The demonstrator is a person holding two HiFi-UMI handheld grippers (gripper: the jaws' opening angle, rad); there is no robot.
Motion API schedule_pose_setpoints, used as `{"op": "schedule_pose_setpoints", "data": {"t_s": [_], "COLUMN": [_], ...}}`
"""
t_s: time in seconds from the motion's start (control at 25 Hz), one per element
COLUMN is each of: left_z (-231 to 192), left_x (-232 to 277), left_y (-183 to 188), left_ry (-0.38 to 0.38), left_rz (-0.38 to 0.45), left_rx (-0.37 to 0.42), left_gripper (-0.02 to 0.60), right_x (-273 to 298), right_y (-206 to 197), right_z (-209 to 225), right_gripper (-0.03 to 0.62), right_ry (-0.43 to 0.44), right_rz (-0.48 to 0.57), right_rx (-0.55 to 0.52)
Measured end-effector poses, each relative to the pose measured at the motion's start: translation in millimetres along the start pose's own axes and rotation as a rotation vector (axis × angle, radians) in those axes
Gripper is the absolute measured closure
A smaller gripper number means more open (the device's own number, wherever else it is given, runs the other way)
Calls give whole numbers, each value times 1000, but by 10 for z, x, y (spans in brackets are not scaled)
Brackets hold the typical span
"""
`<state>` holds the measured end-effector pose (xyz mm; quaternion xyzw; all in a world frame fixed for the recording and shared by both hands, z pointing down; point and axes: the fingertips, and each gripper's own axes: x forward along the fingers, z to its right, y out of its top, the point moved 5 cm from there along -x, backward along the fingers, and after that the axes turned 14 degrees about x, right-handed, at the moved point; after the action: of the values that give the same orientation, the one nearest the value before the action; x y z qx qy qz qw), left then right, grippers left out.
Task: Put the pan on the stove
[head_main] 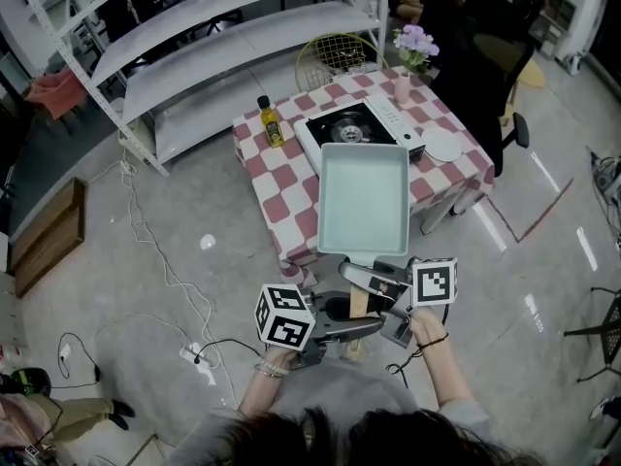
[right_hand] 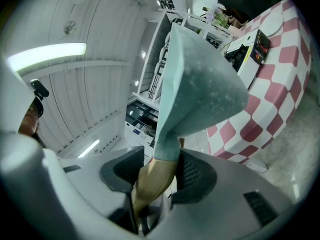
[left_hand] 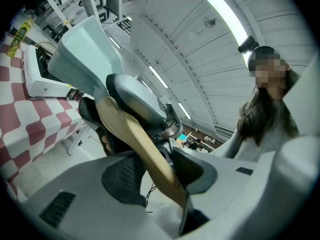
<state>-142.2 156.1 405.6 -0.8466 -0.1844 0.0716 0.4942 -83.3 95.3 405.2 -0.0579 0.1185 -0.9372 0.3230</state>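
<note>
A pale green rectangular pan (head_main: 364, 197) with a wooden handle (head_main: 358, 304) hangs level over the near edge of the checkered table (head_main: 277, 178). The portable gas stove (head_main: 354, 129) sits on the table just beyond the pan. My left gripper (head_main: 335, 330) is shut on the handle's end, and my right gripper (head_main: 374, 280) is shut on it nearer the pan. In the left gripper view the handle (left_hand: 135, 139) runs slantwise through the left gripper (left_hand: 155, 176) up to the pan (left_hand: 85, 54). The right gripper view shows the right gripper (right_hand: 155, 176) clamping the handle (right_hand: 152, 184) under the pan (right_hand: 200, 89).
On the table stand an oil bottle (head_main: 271, 122), a vase of flowers (head_main: 412, 47) and a white plate (head_main: 443, 146). Behind the table are white shelving (head_main: 213, 27) and a wire basket (head_main: 335, 54). Cables (head_main: 165, 270) and a power strip (head_main: 199, 360) lie on the floor at the left.
</note>
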Motion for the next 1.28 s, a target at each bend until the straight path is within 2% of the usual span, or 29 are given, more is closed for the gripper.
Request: {"op": "schedule_pose_setpoints", "data": {"t_s": [0.76,0.92,1.28], "left_z": [-820,-944,-1123], "left_x": [-47,-63,-107], "left_y": [453,492,587], "left_ry": [-40,-53,-70], "left_rz": [-14,-24,-46], "left_rx": [9,8,10], "left_gripper": [400,400,400], "right_x": [294,369,442], "right_y": [844,939,1112], "right_z": [193,197,253], "right_gripper": [407,407,407], "right_ry": [17,45,39], "right_rz": [37,47,73], "right_rx": [9,22,20]}}
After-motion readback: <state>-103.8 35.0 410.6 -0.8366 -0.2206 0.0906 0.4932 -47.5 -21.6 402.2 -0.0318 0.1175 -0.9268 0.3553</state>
